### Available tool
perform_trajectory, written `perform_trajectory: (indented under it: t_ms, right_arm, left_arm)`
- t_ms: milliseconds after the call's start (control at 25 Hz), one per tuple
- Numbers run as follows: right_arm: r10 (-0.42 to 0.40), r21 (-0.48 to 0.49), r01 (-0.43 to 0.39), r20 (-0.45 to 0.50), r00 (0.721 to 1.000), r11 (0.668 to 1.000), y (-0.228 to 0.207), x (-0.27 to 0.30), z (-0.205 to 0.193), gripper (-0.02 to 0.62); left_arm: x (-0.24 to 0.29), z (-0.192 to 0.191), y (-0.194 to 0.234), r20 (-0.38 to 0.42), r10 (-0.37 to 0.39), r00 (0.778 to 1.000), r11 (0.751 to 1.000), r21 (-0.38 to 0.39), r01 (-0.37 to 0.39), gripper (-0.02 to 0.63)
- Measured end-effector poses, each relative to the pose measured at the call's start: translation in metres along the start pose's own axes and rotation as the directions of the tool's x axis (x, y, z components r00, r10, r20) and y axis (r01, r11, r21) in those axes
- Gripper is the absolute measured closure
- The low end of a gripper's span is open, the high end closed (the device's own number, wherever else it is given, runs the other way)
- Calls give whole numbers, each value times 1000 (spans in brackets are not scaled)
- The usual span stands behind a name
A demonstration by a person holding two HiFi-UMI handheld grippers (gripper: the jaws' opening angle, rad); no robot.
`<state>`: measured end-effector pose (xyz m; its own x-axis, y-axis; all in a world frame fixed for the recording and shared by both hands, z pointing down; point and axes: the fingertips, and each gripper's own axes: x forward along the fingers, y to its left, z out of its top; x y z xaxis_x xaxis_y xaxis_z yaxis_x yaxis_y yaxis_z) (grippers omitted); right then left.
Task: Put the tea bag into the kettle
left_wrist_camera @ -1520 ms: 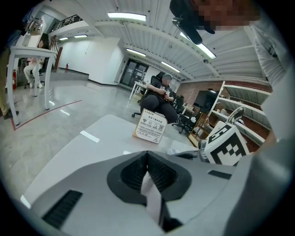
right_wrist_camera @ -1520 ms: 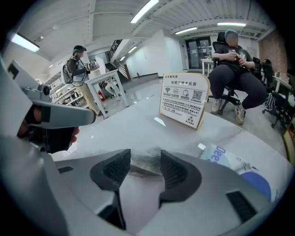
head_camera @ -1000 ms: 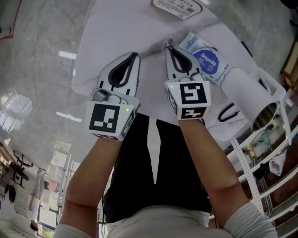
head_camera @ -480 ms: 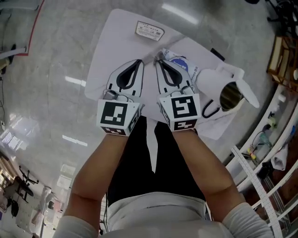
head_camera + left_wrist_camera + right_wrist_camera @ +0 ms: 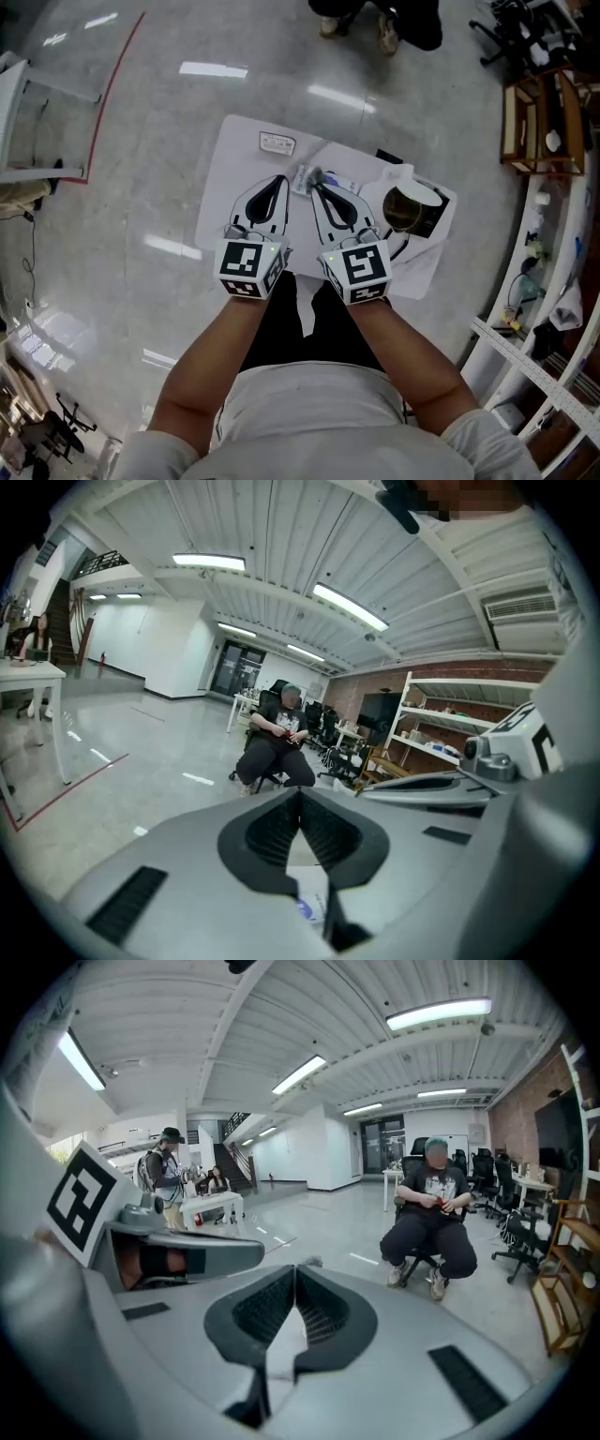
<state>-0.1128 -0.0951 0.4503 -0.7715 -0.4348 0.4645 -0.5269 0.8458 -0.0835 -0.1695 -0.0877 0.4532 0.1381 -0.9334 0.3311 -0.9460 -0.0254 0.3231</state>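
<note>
- Right gripper [image 5: 295, 1269] has its jaws closed, pads meeting at the tips with only the hollow behind them left as a gap.
- A small grey scrap [image 5: 309, 1262] shows just past those tips; what it is, and whether the pads pinch it, cannot be told.
- Left gripper [image 5: 300, 791] is closed too, its pads together at the tips and nothing seen gripped between them.
- Through the hollow behind the left pads a bit of the blue-and-white tea bag packet [image 5: 307, 909] shows below.
- From the head view both grippers are held side by side, near each other but apart, high above a white table [image 5: 234, 178].
- Both grippers point away from the person, whose bare forearms [image 5: 216, 366] run up to the marker cubes.
- From that view the packet lies on the table, partly hidden under the right gripper's tips, and just left of the kettle [image 5: 412, 192].
- That kettle stands on the right part of the table with its dark inside open to view; neither gripper touches it.
- On the far side of the table lies a small white label [image 5: 277, 142], apart from the packet.
- Across the shiny floor [image 5: 141, 187] both gripper views show a person [image 5: 431, 1208] sitting on a chair.
</note>
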Motion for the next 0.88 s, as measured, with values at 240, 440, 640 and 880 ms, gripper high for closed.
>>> perform_trajectory:
  t_ms: [240, 440, 640, 880]
  right_arm:
    - [-65, 12, 64, 68, 996, 998, -10, -60, 56, 580]
    - [-142, 26, 140, 128, 982, 990, -20, -110, 87, 580]
    - [-208, 83, 197, 153, 966, 977, -25, -145, 95, 580]
    - [-282, 107, 267, 168, 944, 958, -38, -175, 94, 580]
  left_arm:
    - [-18, 42, -57, -8, -109, 994, 994, 26, 109, 598]
    - [-30, 71, -100, -34, -210, 977, 974, 81, 212, 598]
    - [-36, 94, -124, -27, -271, 962, 956, 106, 272, 598]
    - [-32, 97, -166, -63, -385, 921, 905, 173, 390, 598]
